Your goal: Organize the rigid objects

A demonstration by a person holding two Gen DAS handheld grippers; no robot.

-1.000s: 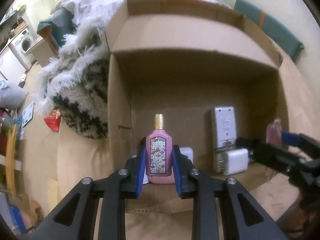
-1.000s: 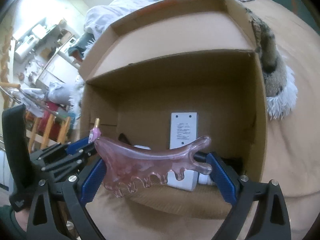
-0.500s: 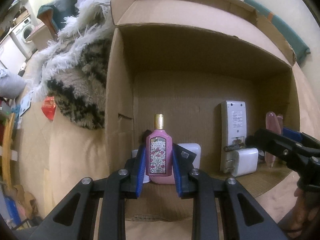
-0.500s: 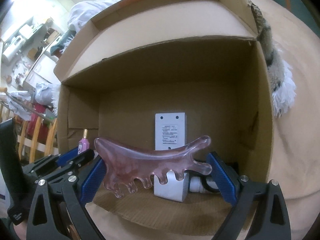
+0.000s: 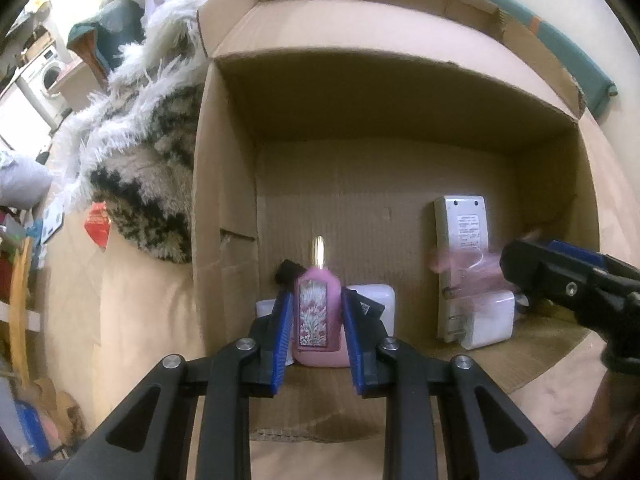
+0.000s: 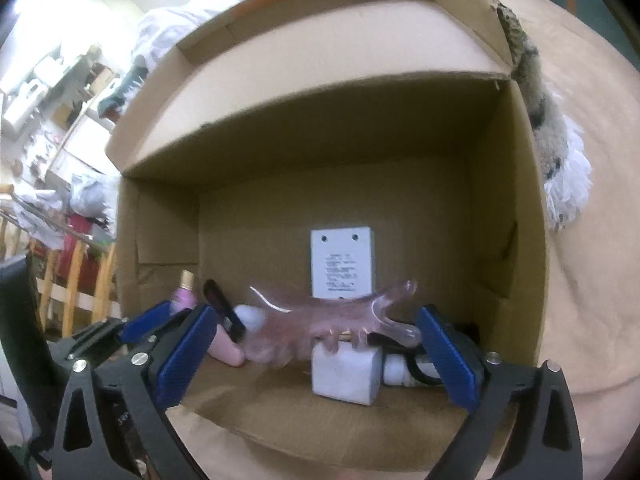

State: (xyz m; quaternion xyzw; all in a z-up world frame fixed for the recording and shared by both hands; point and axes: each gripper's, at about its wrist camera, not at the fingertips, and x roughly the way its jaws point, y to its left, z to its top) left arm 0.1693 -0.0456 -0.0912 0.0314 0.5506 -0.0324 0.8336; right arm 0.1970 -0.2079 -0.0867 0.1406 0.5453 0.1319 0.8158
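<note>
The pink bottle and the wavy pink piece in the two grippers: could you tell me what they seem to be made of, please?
Pink bottle: looks like opaque, glossy glass or hard plastic, with a printed floral label and a shiny gold, metal-look cap. Wavy pink piece: translucent and smooth with rounded lobes, so probably resin or polished stone; it is blurred, so I cannot say which.

No legible text or labels.

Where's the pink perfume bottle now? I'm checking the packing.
In the left wrist view, the pink perfume bottle stands upright between the left gripper's pads, inside the cardboard box near its left wall.
</note>
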